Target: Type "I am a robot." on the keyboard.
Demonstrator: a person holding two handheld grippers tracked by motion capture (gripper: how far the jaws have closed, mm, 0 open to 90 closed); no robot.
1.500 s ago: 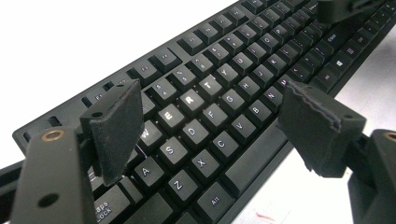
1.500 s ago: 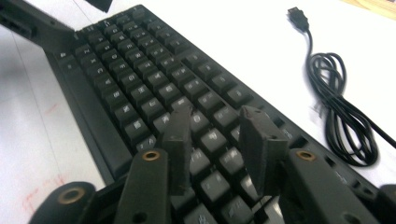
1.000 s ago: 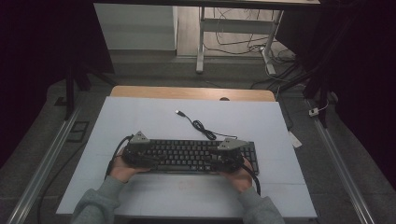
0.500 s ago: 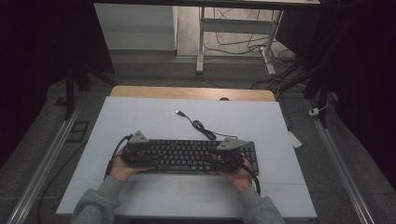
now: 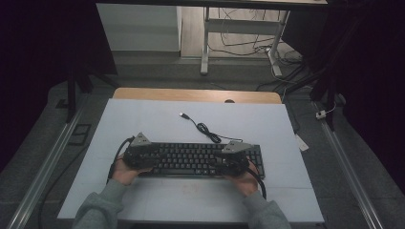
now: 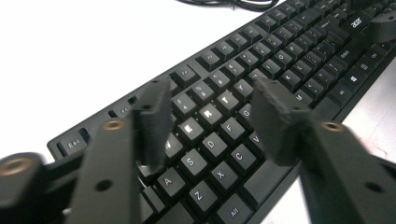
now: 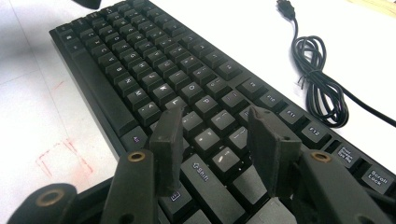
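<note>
Matte black claws [image 6: 208,123] above ridged, square-capped plastic keyboard [image 6: 261,74]

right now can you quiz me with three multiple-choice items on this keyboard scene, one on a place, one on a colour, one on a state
1. Where does the coiled cable lie?
A. beyond the keyboard, on the white mat
B. on the keys
C. on the floor

2. What colour is the keyboard?
A. white
B. black
C. red

3. How do the left tongs stand?
A. shut on the cable
B. shut on a single key
C. apart over the keys, gripping nothing

Answers: 1 A, the high view shows the cable on the mat past the far edge; 2 B, case and keys are black; 3 C, their jaws have just been closing, yet keys show in the gap between them.
</note>
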